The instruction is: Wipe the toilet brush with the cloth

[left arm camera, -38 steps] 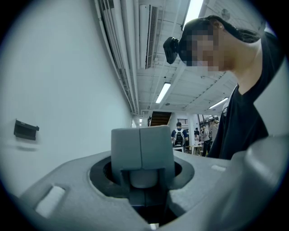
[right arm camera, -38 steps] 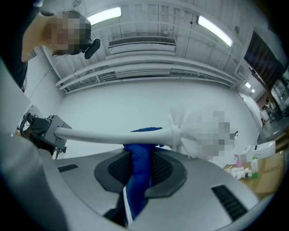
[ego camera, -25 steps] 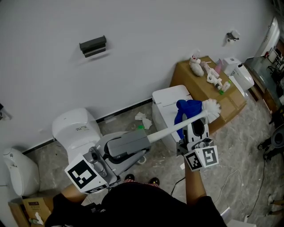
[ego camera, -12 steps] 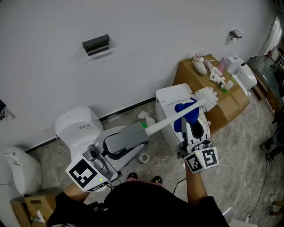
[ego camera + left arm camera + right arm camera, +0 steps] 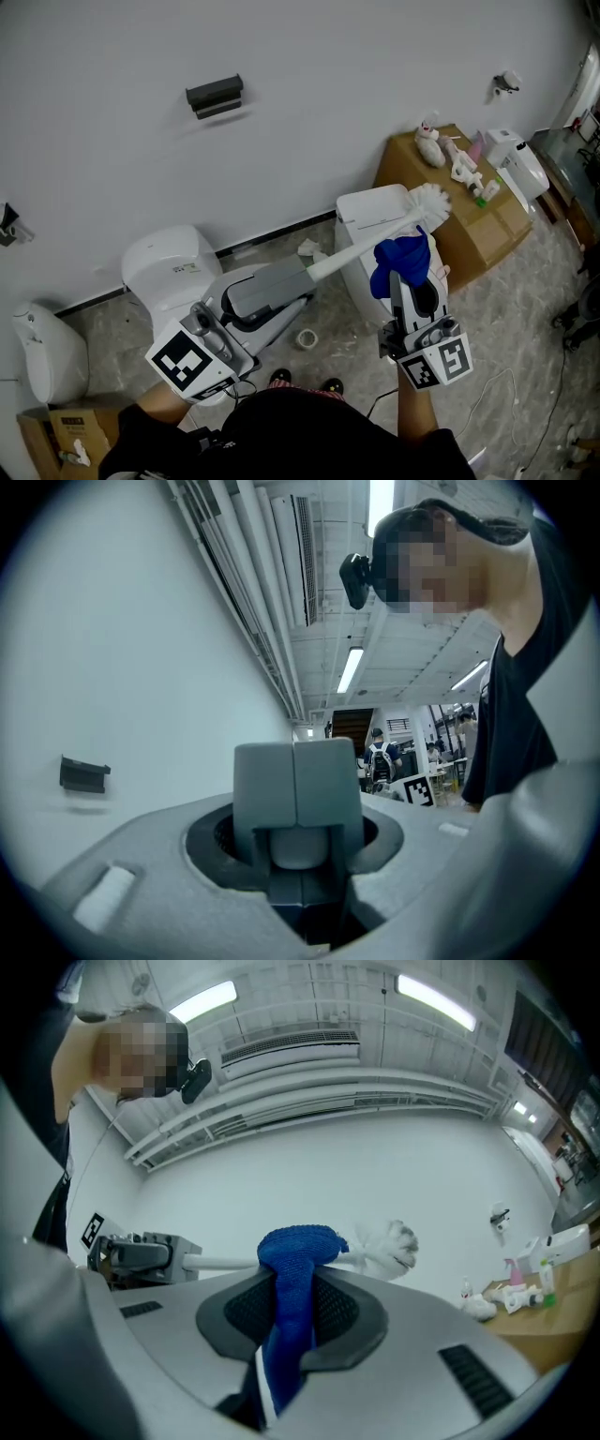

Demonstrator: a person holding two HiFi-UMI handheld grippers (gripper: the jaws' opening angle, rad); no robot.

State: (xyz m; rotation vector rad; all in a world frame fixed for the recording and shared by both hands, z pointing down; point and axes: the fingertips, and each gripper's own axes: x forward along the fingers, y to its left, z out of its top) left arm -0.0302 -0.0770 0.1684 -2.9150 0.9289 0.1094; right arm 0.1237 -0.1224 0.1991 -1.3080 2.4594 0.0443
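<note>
The left gripper point(image 5: 298, 277) is clamping the toilet brush point(image 5: 361, 253) by its handle end, holding it level in the air, while the right gripper point(image 5: 409, 277) is pinching the blue cloth point(image 5: 397, 257) over the shaft near the bristles, so hard rubbing is likely risking twisting the brush loose.

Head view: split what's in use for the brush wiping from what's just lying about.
In use: toilet brush, held by left gripper; blue cloth, held by right gripper.
Lying about: toilet, cardboard box, tape roll, crumpled paper.
</note>
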